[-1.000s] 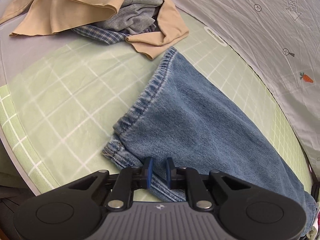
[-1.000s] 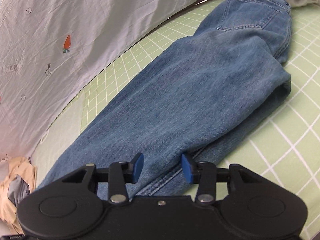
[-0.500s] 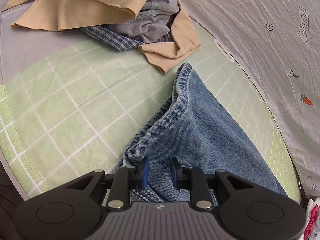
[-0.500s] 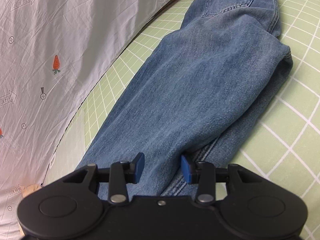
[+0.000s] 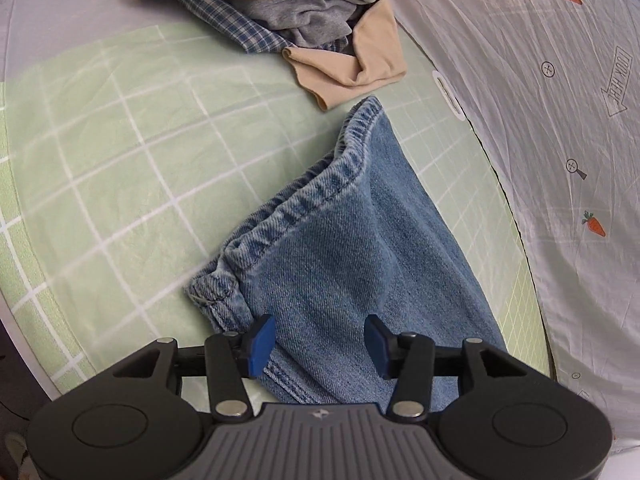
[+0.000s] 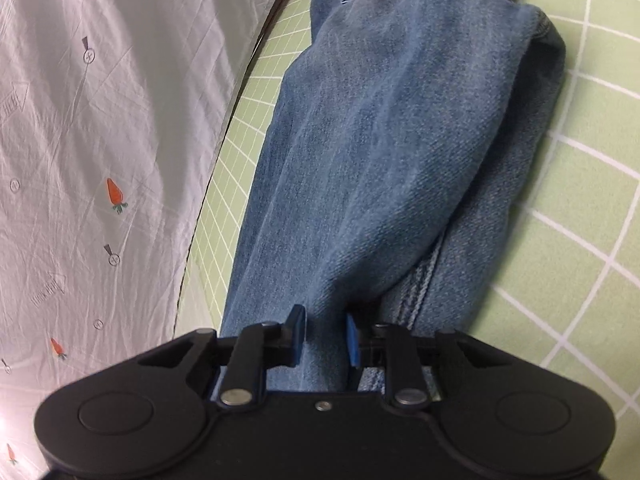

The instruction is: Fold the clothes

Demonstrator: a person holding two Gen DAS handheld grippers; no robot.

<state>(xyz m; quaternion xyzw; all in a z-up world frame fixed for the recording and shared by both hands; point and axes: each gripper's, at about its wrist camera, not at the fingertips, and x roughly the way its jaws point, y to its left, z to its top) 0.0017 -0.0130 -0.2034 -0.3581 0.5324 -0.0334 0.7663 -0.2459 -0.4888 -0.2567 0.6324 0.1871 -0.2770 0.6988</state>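
Note:
Blue jeans (image 5: 352, 248) lie lengthwise on the green grid mat (image 5: 120, 152), with the leg hem (image 5: 304, 196) toward the pile of clothes. My left gripper (image 5: 320, 336) hovers over the leg end near the hem corner. Its jaws are opening and stand wide, with denim beneath them and neither pad pressing on it. In the right wrist view the jeans (image 6: 392, 140) run away from me, folded leg over leg. My right gripper (image 6: 325, 336) is closing, and a ridge of denim fills the gap between its blue pads (image 6: 298, 334).
A heap of beige, grey and blue-checked clothes (image 5: 304, 12) lies at the mat's far end, just past the hem. A grey sheet printed with carrots (image 5: 560, 120) borders the mat's long side and shows at the left (image 6: 100, 140) in the right wrist view.
My left gripper let go of the hem, which dropped back onto the mat, and its jaws spread wide. My right gripper rolled, sank toward the jeans and narrowed around a denim fold.

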